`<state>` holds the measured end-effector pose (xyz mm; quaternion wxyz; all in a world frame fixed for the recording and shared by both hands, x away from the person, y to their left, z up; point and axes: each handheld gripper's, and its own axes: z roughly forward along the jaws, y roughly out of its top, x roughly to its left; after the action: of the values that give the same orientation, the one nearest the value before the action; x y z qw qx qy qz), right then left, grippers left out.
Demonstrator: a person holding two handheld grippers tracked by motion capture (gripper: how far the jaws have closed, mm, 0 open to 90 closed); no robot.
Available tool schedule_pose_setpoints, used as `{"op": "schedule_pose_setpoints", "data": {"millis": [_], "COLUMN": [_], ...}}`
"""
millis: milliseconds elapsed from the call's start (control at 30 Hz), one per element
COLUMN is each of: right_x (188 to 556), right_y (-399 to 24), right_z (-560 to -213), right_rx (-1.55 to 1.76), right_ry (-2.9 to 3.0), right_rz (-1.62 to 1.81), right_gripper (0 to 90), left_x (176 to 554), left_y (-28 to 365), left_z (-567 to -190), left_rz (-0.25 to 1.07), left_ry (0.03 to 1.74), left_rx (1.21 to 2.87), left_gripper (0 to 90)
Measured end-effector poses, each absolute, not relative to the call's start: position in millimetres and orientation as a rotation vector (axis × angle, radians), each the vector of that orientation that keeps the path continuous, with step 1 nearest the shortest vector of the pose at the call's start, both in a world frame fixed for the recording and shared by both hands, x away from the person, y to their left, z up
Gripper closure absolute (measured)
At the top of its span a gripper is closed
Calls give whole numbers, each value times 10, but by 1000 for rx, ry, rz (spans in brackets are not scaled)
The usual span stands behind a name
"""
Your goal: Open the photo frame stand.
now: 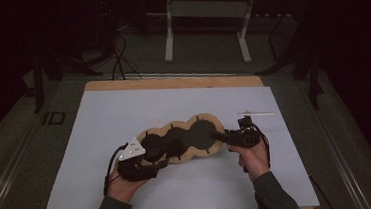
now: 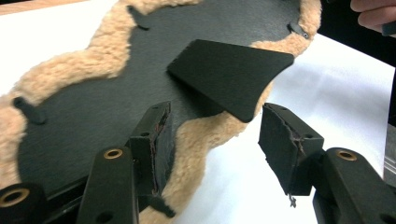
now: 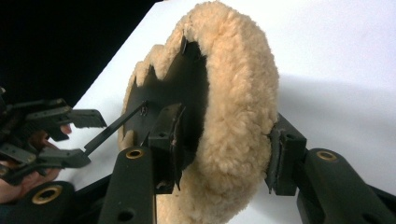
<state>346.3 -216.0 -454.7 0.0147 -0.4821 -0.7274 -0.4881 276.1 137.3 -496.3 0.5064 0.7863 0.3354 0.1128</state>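
- The step in hand is judged to be the handling of the fleece-edged pad (image 1: 184,140), a wavy black piece with a tan woolly border that lies on the white worktop (image 1: 99,121) between the two hand-held grippers.
- The right hand-held gripper (image 3: 224,149) is clamped on the end lobe of the pad: the woolly rim is pressed between its two jaws and that end is lifted on its edge.
- The left hand-held gripper (image 2: 212,140) is held with its jaws apart. Nothing is gripped; one jaw stands over the black face of the pad and the other over the bare worktop, with the black flap (image 2: 231,74) just ahead of them.
- The next move probably calls for the left jaws to be brought forward around the flap or the rim and closed, while the right grip is kept firm.
- In the left gripper view the raised flap and small black tabs (image 2: 29,109) are seen clearly; in the high view the whole three-lobed outline is seen, and a thin white strip (image 1: 256,113) beyond the right hand-held gripper.
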Motion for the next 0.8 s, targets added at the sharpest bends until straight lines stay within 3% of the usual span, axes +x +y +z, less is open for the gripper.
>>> {"op": "schedule_pose_setpoints", "data": {"millis": [400, 800], "right_x": [3457, 3433], "right_y": [-2145, -2137], "right_z": [-4512, -4484], "right_rx": [-1450, -1392], "right_ry": [-2340, -2427], "right_rz": [-1508, -1491], "right_gripper": [541, 539], "left_x": [2887, 2978], "left_y": [1715, 2002], "left_z": [-4976, -5007], "left_rz": [342, 297], "left_ry": [957, 1051], "left_rx": [1837, 1786], "left_gripper": [437, 411]}}
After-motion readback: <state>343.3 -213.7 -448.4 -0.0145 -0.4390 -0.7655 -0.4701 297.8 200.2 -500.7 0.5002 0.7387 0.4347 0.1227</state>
